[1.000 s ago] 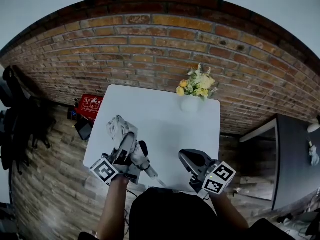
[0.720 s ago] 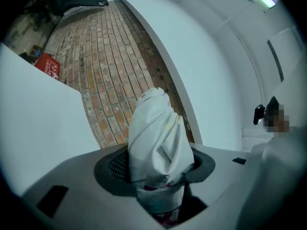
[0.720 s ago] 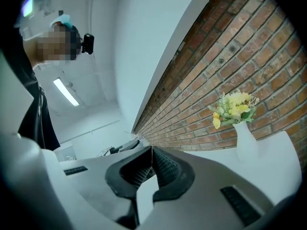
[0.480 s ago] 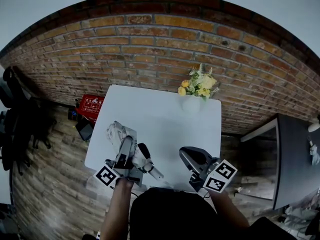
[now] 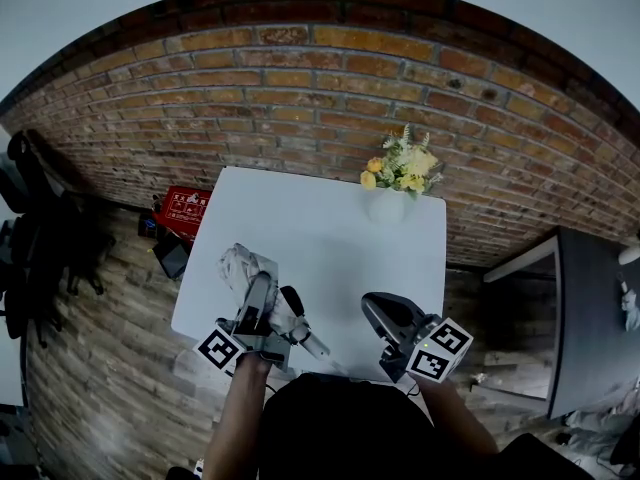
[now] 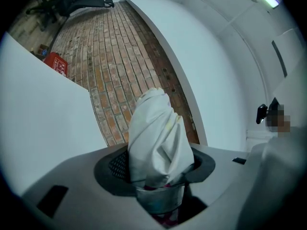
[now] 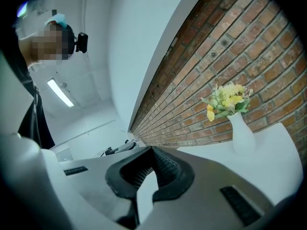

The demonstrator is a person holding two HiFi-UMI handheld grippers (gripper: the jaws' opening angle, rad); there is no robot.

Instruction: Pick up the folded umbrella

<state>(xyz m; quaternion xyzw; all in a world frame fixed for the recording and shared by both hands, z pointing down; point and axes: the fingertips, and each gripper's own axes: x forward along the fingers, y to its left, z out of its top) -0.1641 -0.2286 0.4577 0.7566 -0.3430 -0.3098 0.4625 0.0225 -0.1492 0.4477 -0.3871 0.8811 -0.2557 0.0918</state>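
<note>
The left hand-held gripper [image 5: 262, 290] pinches the pale grey folded fabric umbrella [image 5: 240, 265] over the white table's [image 5: 330, 228] near-left edge, the right hand-held gripper [image 7: 152, 169] sits pressed together and empty, and the red box's [image 5: 183, 211] print is unreadable.

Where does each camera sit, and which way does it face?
Head view: on the person's head, steeply down at the table; forearms, left gripper and right gripper show.
Left gripper view: on that gripper, along jaws gripping the umbrella, toward the brick wall.
Right gripper view: on that gripper, past shut empty jaws toward the vase.
Shared: the vase, in head and right gripper views.
</note>
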